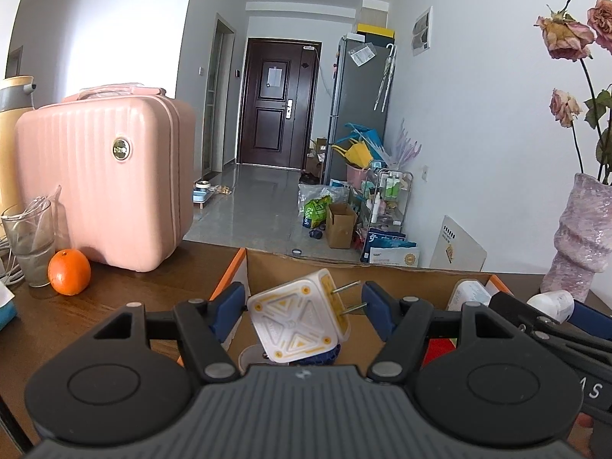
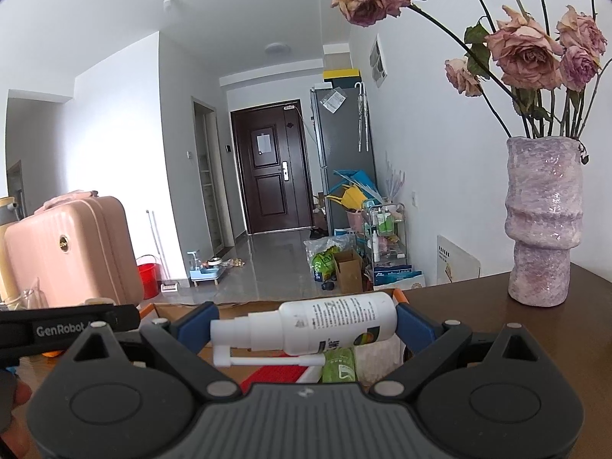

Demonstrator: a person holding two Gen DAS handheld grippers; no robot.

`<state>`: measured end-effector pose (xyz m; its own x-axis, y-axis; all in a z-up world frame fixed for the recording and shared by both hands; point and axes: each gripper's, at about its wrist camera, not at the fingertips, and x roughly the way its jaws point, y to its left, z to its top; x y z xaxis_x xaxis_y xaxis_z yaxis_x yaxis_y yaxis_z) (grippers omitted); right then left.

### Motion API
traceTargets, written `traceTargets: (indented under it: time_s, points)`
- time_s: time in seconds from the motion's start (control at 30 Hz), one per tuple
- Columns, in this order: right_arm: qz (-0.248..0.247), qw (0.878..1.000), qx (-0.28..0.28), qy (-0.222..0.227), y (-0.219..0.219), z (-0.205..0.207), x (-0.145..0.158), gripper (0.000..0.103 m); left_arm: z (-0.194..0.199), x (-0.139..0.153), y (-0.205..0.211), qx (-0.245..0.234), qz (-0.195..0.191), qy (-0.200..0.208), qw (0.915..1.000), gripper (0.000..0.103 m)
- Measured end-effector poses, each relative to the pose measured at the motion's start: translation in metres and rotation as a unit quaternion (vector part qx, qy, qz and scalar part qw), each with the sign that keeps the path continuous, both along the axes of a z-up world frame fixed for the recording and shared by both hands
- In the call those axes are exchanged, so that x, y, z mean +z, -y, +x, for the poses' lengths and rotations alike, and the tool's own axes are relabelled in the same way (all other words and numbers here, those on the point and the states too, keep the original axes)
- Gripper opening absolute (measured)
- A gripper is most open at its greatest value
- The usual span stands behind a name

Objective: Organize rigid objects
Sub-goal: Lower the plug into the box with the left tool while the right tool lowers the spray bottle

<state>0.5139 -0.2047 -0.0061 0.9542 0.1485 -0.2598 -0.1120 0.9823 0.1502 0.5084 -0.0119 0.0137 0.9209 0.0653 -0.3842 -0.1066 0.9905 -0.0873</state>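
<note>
- Left gripper (image 1: 304,306) hung over open cardboard box (image 1: 306,264) w/ orange-edged flaps; fingers were spread, a gap each side of white-yellow plug adapter (image 1: 298,319).
- Adapter sat tilted between pads, prongs toward right pad; couldn't tell if prongs touched it or what adapter rested on.
- Right gripper (image 2: 304,325) was clamped on white spray bottle (image 2: 325,323), lying sideways, nozzle to left, over box's right part.
- Box's far wall ran close to table (image 1: 114,306) edge; floor dropped off beyond.
- Left of box: orange (image 1: 69,272), glass (image 1: 30,244), pink suitcase (image 1: 103,183), near the flap.
- Right of box: purple vase (image 2: 543,222) w/ dried roses, bare tabletop between.
</note>
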Motion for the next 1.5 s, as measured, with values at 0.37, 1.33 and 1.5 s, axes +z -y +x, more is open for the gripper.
traceTargets:
  time_s: [0.37, 1.33, 1.5]
  points:
    - [-0.011, 1.0, -0.002, -0.008, -0.004, 0.015, -0.005, 0.098, 0.019, -0.004, -0.001, 0.003, 0.014, -0.003, 0.9999, 0.069]
    - [-0.014, 0.999, -0.014, -0.049, 0.0, 0.031, -0.011, 0.103, 0.034, -0.01, -0.011, 0.03, 0.037, -0.018, 0.9987, 0.103]
    - [-0.013, 0.999, -0.015, -0.046, 0.0, 0.028, -0.009, 0.103, 0.031, -0.01, -0.012, 0.029, 0.037, -0.015, 0.9988, 0.103]
